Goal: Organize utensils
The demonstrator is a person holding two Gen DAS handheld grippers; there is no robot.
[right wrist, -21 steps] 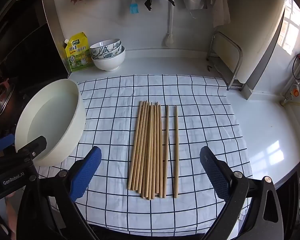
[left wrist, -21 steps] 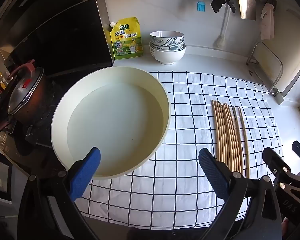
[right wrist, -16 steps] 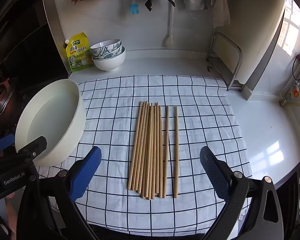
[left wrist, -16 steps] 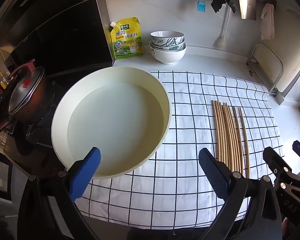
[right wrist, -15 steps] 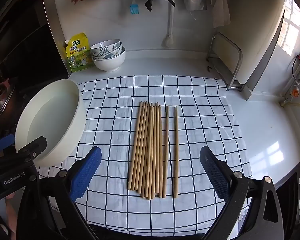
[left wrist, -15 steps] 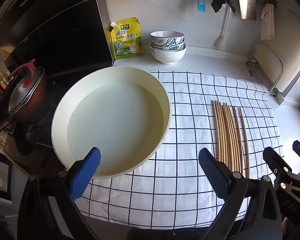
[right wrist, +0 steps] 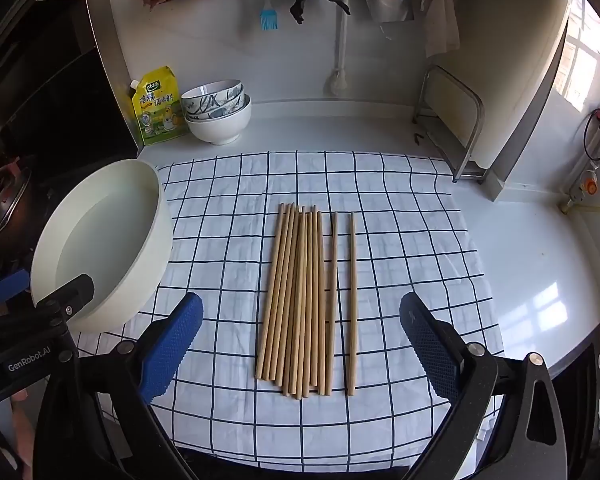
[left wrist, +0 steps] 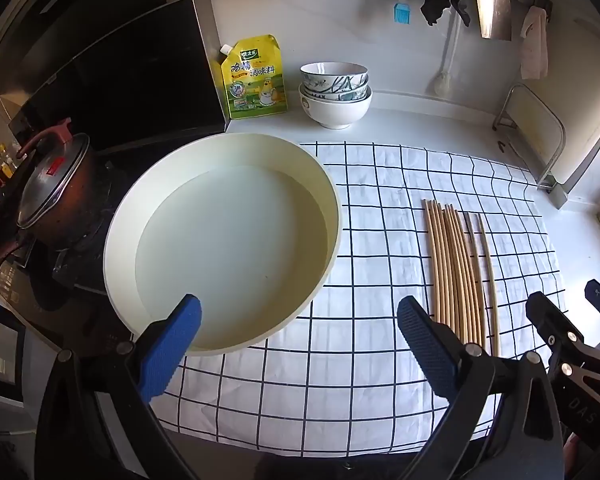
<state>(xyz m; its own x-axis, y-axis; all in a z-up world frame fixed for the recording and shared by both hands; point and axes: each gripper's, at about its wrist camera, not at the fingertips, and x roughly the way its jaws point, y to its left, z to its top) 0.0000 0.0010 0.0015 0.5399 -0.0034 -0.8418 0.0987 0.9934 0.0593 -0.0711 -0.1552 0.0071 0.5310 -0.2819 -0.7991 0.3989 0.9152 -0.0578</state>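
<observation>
Several wooden chopsticks [right wrist: 300, 300] lie side by side on a white cloth with a black grid [right wrist: 400, 240]; two of them rest slightly apart on the right. The same chopsticks [left wrist: 456, 268] show at the right of the left wrist view. A wide cream basin [left wrist: 120, 216] stands at the cloth's left edge, seen too as the basin [right wrist: 148, 248] in the right wrist view. My right gripper [right wrist: 300, 344] hangs open above the near ends of the chopsticks, nothing between its blue pads. My left gripper [left wrist: 298, 344] is open over the basin's near rim and the cloth, holding nothing.
Two stacked bowls [left wrist: 334, 92] and a yellow seasoning pouch [left wrist: 256, 78] stand at the back by the wall. A lidded pot [left wrist: 54, 196] sits on the stove at the left. A metal rack [right wrist: 452, 120] stands at the back right. A blue brush [right wrist: 269, 18] and rags hang above.
</observation>
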